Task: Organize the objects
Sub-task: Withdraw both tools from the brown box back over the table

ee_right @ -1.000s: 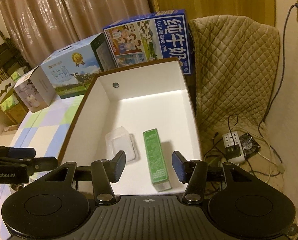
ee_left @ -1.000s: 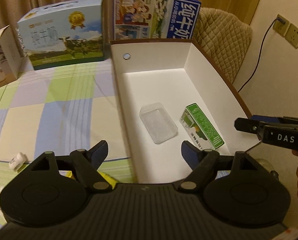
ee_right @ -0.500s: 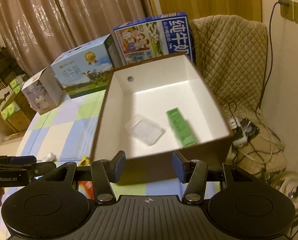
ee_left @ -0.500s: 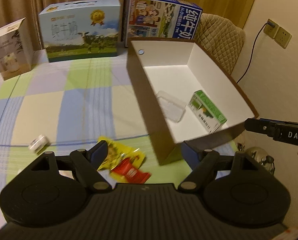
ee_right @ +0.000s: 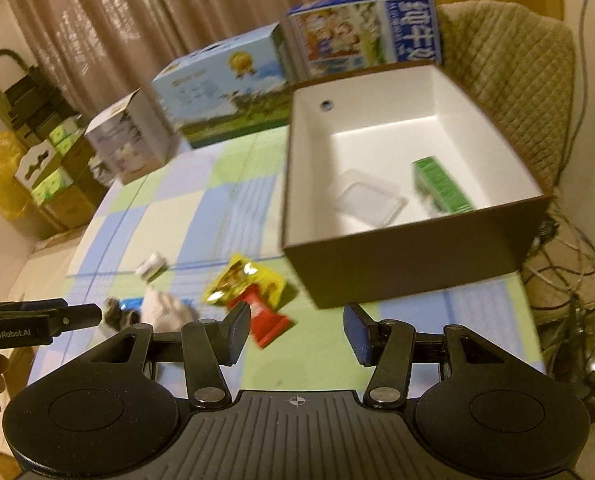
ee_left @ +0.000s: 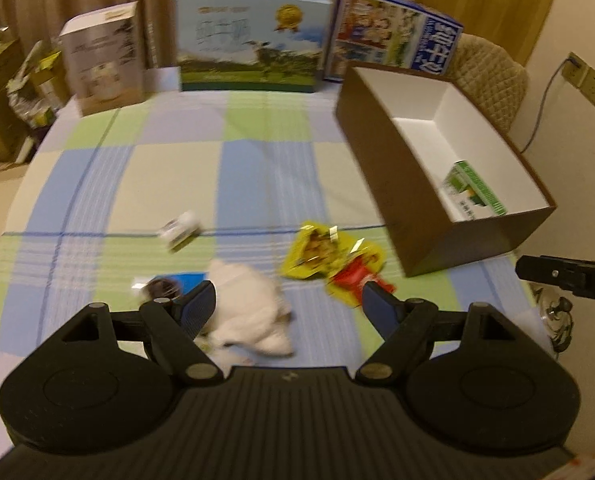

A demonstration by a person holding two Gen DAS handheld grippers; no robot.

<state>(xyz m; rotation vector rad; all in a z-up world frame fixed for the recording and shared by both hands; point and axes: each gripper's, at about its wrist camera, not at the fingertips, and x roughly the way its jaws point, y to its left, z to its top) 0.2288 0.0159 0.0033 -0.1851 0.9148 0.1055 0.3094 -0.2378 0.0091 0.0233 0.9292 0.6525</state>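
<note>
A brown open box (ee_left: pixel 381 152) (ee_right: pixel 417 256) with a white inside sits at the table's right, holding a green carton (ee_left: pixel 475 190) (ee_right: pixel 441 188) and a clear plastic tray (ee_right: pixel 367 198). Loose on the checked cloth lie a yellow snack packet (ee_left: pixel 315 250) (ee_right: pixel 241 280), a red packet (ee_left: pixel 353 276) (ee_right: pixel 267 318), a white crumpled cloth (ee_left: pixel 249 308) (ee_right: pixel 163 308), a small white bottle (ee_left: pixel 179 232) (ee_right: pixel 151 266) and a blue packet (ee_left: pixel 169 284). My left gripper (ee_left: pixel 289 308) hangs open above the white cloth. My right gripper (ee_right: pixel 295 332) stands open and empty just right of the red packet.
Three printed cartons line the far edge: a white one (ee_left: pixel 103 58), a blue cow-print one (ee_left: pixel 251 38) and a blue milk carton (ee_left: pixel 393 36). A quilted chair (ee_right: pixel 509 64) stands behind the box. Cables (ee_right: pixel 565 264) lie on the floor at right.
Both grippers have pulled back from over the box toward the table's near side; the loose packets and white cloth have come into view. Neither jaw opening has changed.
</note>
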